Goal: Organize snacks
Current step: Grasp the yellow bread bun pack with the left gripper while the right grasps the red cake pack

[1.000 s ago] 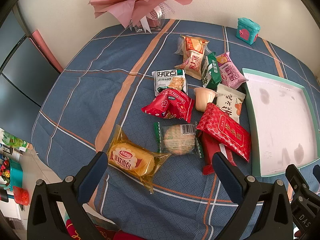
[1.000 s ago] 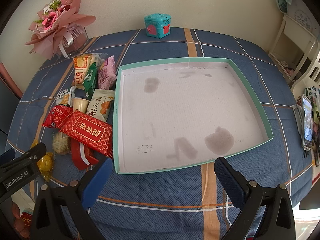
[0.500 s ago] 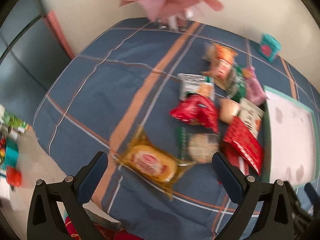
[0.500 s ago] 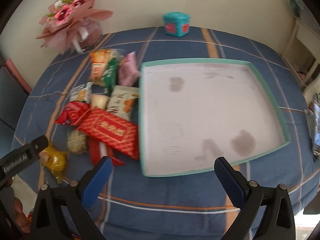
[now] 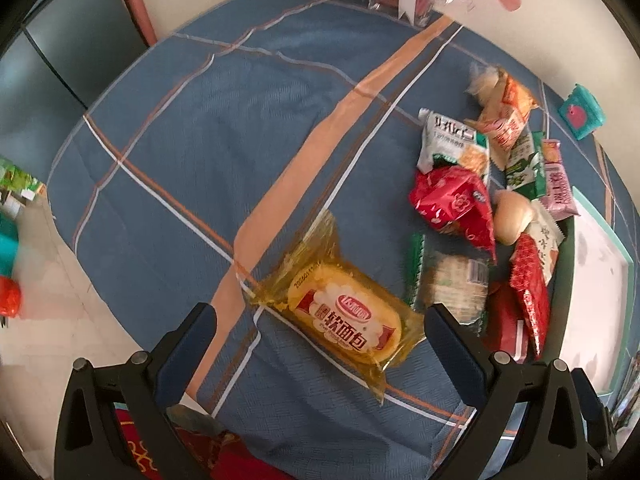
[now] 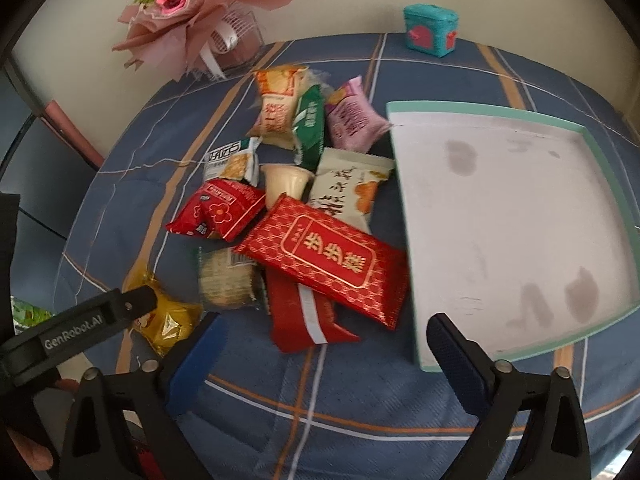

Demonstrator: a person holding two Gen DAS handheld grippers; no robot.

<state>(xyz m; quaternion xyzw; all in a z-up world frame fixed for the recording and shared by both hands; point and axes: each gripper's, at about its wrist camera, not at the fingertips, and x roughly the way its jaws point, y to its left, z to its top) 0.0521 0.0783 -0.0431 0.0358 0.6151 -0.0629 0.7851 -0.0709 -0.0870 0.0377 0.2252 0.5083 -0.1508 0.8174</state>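
Several snack packets lie in a heap on the blue plaid tablecloth left of a shallow teal-rimmed tray (image 6: 612, 184) with a white floor. A yellow bread packet (image 5: 346, 320) lies nearest; my left gripper (image 5: 320, 344) is open, its fingers on either side of the packet, just above it. My right gripper (image 6: 324, 352) is open and empty, just in front of a large red packet (image 6: 324, 258) and a red strip packet (image 6: 298, 316). A round cracker packet (image 6: 226, 280), a red flowered packet (image 6: 218, 216), a jelly cup (image 6: 286, 182) and white, green, pink and orange packets lie further back.
A pink paper bouquet (image 6: 188, 12) stands at the back left against the wall. A small teal box (image 6: 430, 30) sits at the table's back edge. The left gripper's body (image 6: 80, 328) crosses the lower left of the right wrist view. The table edge and floor lie to the left (image 5: 40, 280).
Both grippers have swung left and come lower. The left one now straddles the yellow bread packet; the right one faces the snack heap instead of the tray. Nothing has been taken hold of.
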